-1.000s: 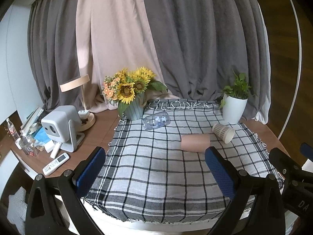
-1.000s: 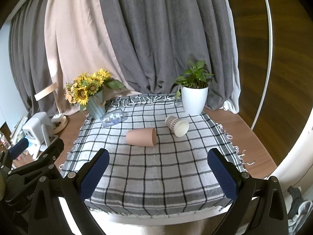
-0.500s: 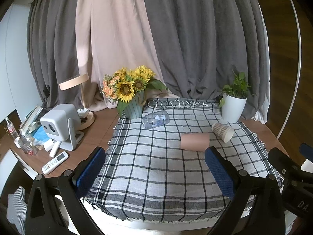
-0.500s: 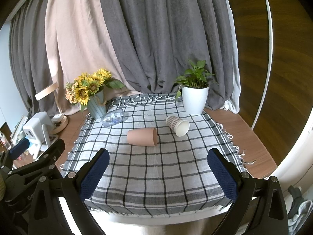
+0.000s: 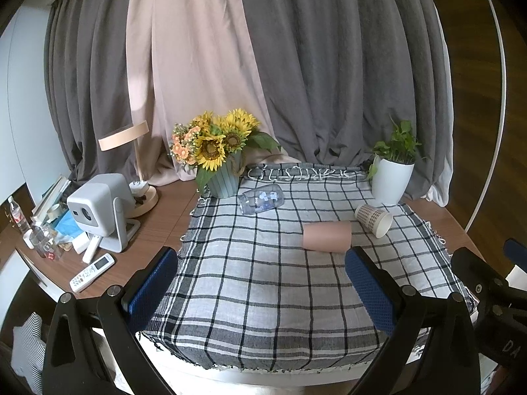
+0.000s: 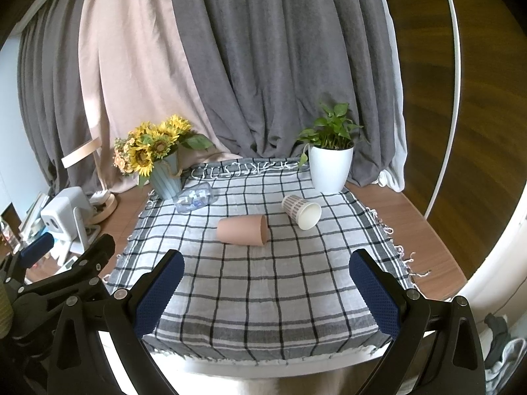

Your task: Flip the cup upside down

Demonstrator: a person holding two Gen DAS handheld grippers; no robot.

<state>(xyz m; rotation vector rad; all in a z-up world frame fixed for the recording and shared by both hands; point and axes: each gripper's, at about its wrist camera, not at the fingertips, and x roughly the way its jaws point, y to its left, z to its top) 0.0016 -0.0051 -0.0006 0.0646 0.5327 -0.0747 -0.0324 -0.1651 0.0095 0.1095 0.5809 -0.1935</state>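
A pink cup (image 5: 326,237) lies on its side on the checked cloth (image 5: 250,283); it also shows in the right wrist view (image 6: 242,230) with its mouth to the right. A patterned paper cup (image 5: 374,220) lies on its side beside it, also in the right wrist view (image 6: 301,211). A clear glass (image 5: 261,198) lies on its side near the vase, also in the right wrist view (image 6: 194,197). My left gripper (image 5: 260,283) is open and empty over the near part of the cloth. My right gripper (image 6: 263,284) is open and empty, short of the cups.
A sunflower vase (image 5: 220,164) stands at the cloth's back left, a white plant pot (image 5: 392,181) at the back right. A projector (image 5: 98,210), lamp (image 5: 131,151), remote (image 5: 92,271) and clutter sit on the wooden table at left. Curtains hang behind.
Both views have shifted very slightly; the table sits a touch farther. The cups have not moved and both grippers stay open.
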